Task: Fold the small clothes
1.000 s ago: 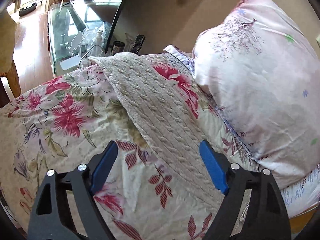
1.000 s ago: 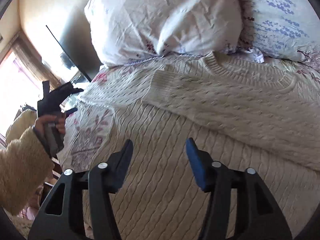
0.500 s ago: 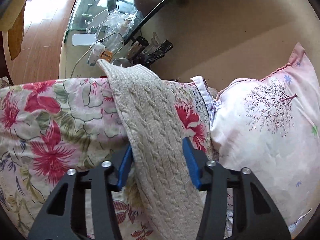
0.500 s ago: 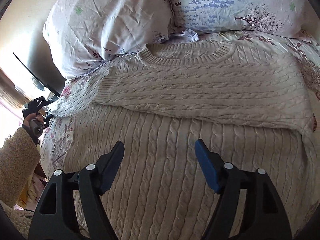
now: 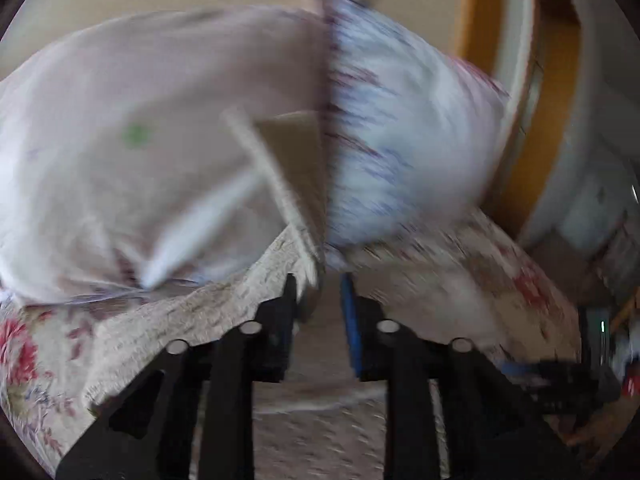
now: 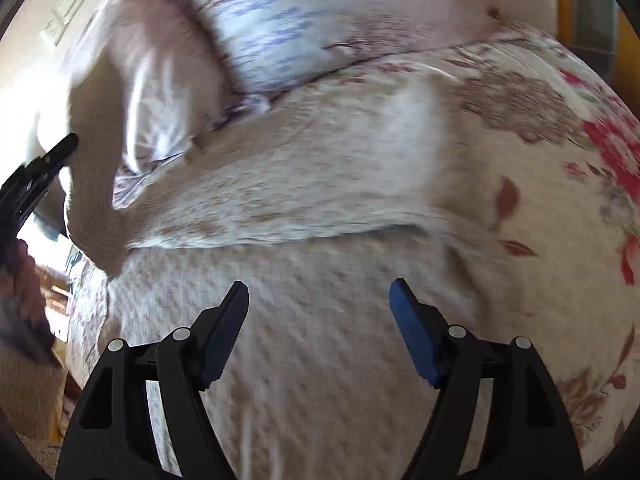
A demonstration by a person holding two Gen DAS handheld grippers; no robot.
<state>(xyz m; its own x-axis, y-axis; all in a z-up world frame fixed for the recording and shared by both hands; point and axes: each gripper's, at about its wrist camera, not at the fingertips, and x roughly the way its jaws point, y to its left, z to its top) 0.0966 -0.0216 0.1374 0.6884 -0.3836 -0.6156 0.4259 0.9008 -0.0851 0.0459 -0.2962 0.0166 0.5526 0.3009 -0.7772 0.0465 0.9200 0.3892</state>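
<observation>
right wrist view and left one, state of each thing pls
left gripper: shut on sleeve
right gripper: open, holds nothing
sleeve: lifted off the bed
sweater: flat on bedspread, other sleeve folded across
pillows: propped at the head of bedspread

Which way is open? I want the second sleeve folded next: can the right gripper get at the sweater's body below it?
Probably yes. The right gripper is open and hovers just above the sweater, with nothing between them. The left gripper holds a sleeve off to the side.
</observation>
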